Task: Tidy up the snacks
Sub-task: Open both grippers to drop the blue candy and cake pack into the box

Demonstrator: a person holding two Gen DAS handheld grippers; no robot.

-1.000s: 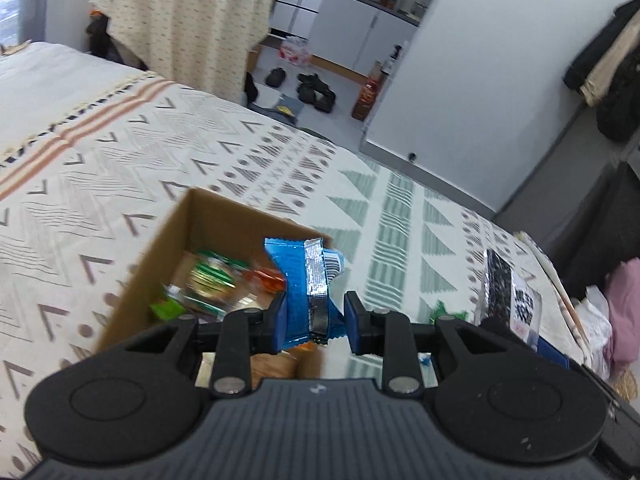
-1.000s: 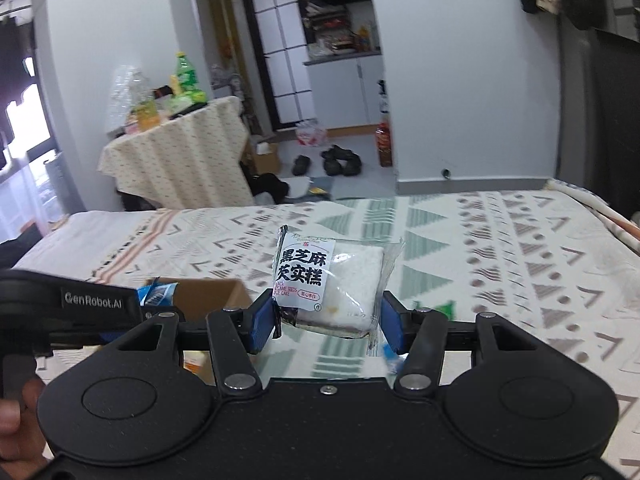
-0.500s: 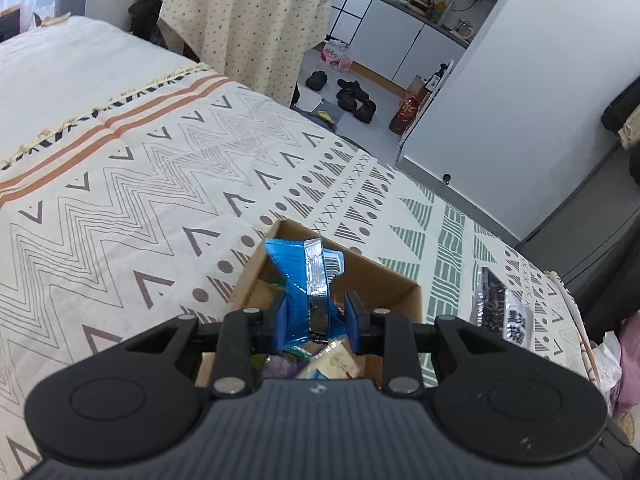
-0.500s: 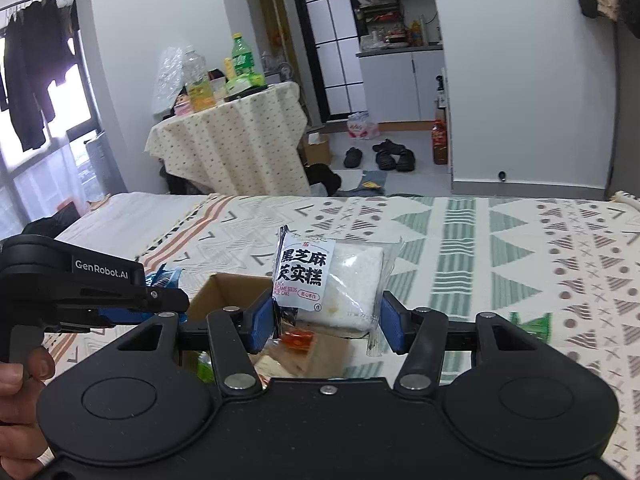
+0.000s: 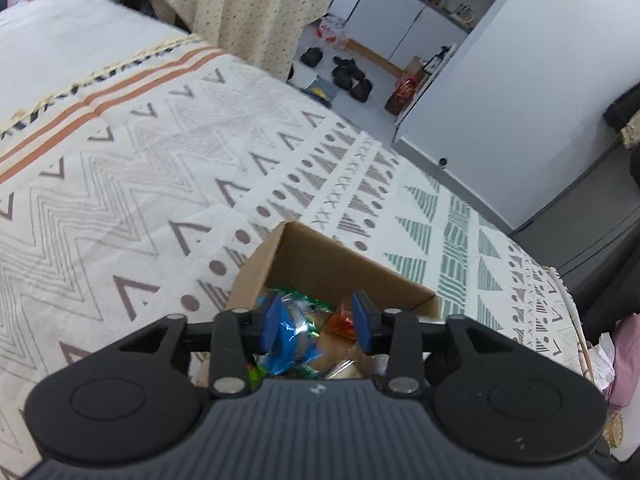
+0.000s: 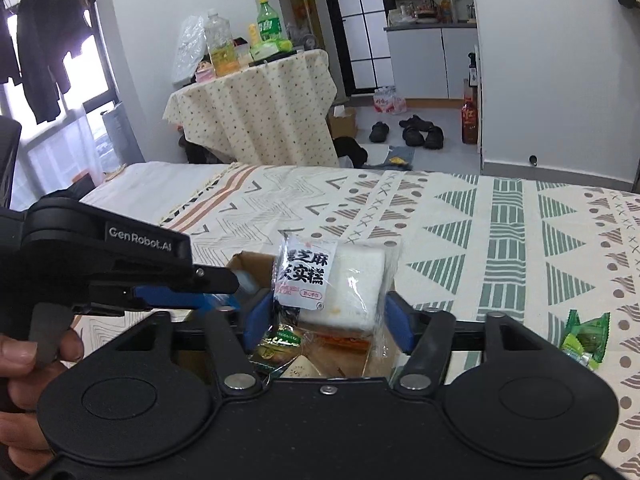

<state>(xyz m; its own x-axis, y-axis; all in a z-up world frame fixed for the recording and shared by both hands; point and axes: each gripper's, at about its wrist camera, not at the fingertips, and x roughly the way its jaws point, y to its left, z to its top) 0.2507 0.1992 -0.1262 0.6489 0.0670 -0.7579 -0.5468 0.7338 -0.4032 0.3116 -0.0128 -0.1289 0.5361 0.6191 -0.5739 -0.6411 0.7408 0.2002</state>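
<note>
A brown cardboard box (image 5: 320, 260) sits on the patterned bedspread and holds several wrapped snacks. My left gripper (image 5: 318, 326) is open just above the box; a blue snack packet (image 5: 294, 344) lies in the box between and below its pads. My right gripper (image 6: 326, 314) is shut on a clear packet of white cake with a black-lettered label (image 6: 336, 284), held over the box (image 6: 250, 262). The left gripper also shows at the left of the right wrist view (image 6: 224, 280). A green wrapped snack (image 6: 582, 336) lies on the bedspread to the right.
The bedspread (image 5: 140, 184) spreads wide to the left and beyond the box. A draped table with bottles (image 6: 256, 108) stands past the bed. Shoes (image 6: 416, 130) and a bottle lie on the floor near a white wall. Clothes are piled at the bed's right edge (image 5: 624, 356).
My left gripper opened and the blue packet dropped from it into the box. Both grippers came in over the box; the right one still holds the cake packet.
</note>
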